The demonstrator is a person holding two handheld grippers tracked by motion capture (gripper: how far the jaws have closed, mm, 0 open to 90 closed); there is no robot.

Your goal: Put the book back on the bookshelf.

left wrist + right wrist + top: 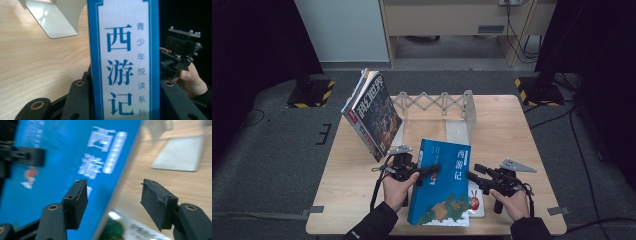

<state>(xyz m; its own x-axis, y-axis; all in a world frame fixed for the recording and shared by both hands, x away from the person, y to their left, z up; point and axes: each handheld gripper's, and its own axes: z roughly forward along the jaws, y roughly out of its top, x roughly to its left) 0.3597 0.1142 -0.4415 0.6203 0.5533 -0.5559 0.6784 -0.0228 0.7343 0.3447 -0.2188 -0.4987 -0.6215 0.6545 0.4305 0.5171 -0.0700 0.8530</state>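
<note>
A blue book (442,185) with white Chinese title lettering is raised off the table and tilted. My left gripper (432,171) is shut on its left side. In the left gripper view the book's white-and-blue spine (125,62) stands upright between the two black jaws of my left gripper (125,85). My right gripper (472,175) is at the book's right edge. In the right gripper view its jaws (113,195) stand open, the blue cover (62,157) lies behind the left jaw, and neither pad presses on it.
A dark magazine (374,112) leans at the left end of a metal expanding book rack (437,102). The rack's flat base plate (459,132) lies on the wooden table (347,170). A thin white book (476,202) lies under the blue one's right corner.
</note>
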